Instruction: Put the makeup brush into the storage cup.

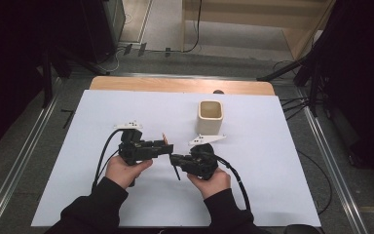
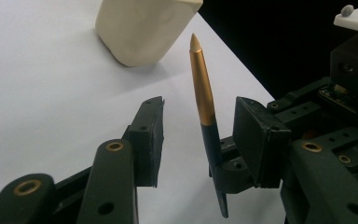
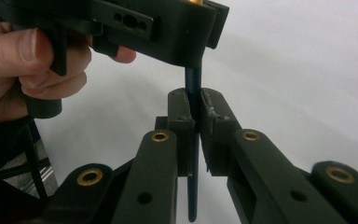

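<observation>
A person sits at a table covered with a white sheet point(image 1: 126, 195) and holds a gripper in each hand, the two tools meeting nose to nose near the middle of the sheet. The right gripper point(image 3: 195, 116) has its jaws closed tight on the dark lower shaft of a pen point(image 2: 204, 98), which passes between its pads point(image 3: 182, 135) and sticks out on both sides of them. The pen has a dark blue-black body, a gold upper section and a pale pointed tip, and it stands nearly upright, slightly tilted, off the table. In the left gripper view the left gripper point(image 2: 198, 133) has its jaws spread wide, one on each side of the pen, and neither pad touches it. The right hand point(image 1: 212, 181) and the left hand point(image 1: 124, 170) grip the handles from below, with black sleeves at the bottom edge of the high view. A cream square cup point(image 1: 210, 117) stands upright on the sheet beyond the grippers, well apart from the pen, its opening facing up
</observation>
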`<state>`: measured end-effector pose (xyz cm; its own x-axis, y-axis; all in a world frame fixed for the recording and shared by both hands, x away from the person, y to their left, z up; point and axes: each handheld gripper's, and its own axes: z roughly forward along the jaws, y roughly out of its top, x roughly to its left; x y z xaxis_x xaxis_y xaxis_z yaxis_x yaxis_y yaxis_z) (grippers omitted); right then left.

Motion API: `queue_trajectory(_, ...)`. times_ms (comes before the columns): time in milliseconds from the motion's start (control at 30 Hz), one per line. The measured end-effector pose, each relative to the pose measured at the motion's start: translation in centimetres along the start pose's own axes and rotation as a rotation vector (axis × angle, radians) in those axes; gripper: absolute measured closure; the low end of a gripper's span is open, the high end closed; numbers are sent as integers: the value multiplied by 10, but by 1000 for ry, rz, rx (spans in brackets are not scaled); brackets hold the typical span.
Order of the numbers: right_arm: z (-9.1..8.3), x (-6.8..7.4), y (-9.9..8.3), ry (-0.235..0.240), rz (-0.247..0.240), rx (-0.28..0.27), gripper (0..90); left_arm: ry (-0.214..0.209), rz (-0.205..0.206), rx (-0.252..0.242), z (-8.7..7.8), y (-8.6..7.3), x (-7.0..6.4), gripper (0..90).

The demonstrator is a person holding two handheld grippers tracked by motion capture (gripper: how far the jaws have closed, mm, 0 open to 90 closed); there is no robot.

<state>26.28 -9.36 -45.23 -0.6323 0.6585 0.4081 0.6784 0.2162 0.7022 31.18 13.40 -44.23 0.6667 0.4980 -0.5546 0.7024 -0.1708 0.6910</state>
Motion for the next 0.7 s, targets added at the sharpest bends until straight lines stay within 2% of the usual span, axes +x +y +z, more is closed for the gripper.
queue_trajectory(100,0,0,0,0,3,-5,844,-12,-29,-10,0,-1,1,581)
queue_trajectory(233,-1,-1,0,3,5,-6,845,-8,-33,-12,1,-1,1,609)
queue_trajectory(367,0,-1,0,5,7,-6,844,-22,-63,-12,3,-2,2,613)
queue_trajectory(600,0,0,0,7,9,-6,844,-25,-78,-21,4,-3,4,645)
queue_trajectory(700,1,0,0,9,14,-4,844,-27,-70,-13,5,-4,2,663)
